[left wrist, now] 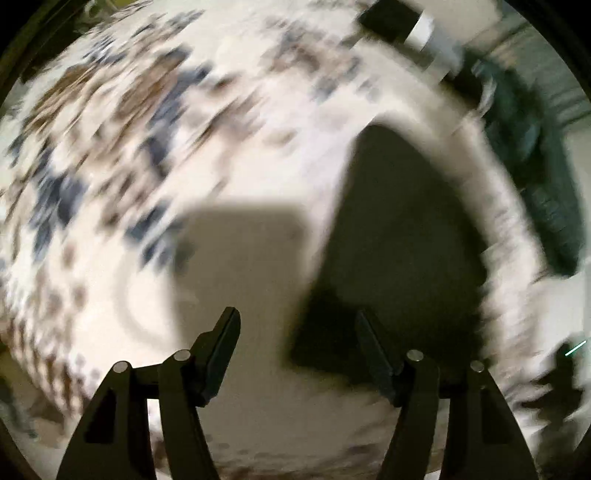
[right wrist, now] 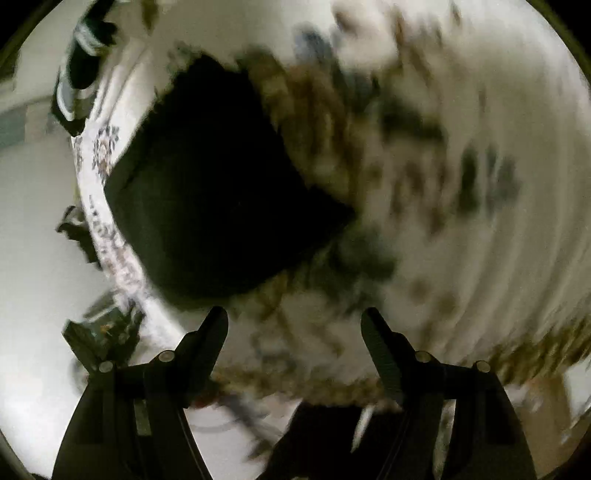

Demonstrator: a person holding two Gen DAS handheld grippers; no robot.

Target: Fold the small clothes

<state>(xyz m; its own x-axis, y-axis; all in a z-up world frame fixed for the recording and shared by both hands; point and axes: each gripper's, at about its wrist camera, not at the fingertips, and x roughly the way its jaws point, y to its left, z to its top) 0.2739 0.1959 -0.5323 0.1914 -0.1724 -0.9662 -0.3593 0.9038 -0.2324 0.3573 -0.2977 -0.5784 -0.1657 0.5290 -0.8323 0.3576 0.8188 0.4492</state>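
Observation:
Both views are smeared by motion. A black garment (left wrist: 399, 258) lies flat on a white cloth with a brown and blue pattern (left wrist: 129, 129), near the cloth's curved edge. My left gripper (left wrist: 297, 328) hangs above the garment's lower left corner, open, with nothing between its fingers. In the right wrist view the same black garment (right wrist: 221, 184) shows as a dark, roughly square patch on the patterned cloth (right wrist: 461, 166). My right gripper (right wrist: 295, 319) stands open just below it, apart from it, holding nothing.
The cloth's edge (left wrist: 491, 192) curves past the garment, with a dark green object (left wrist: 535, 166) beyond it. A black and white object (left wrist: 406, 22) sits at the top. Pale floor (right wrist: 33, 240) and dark clutter (right wrist: 103, 332) lie left of the edge.

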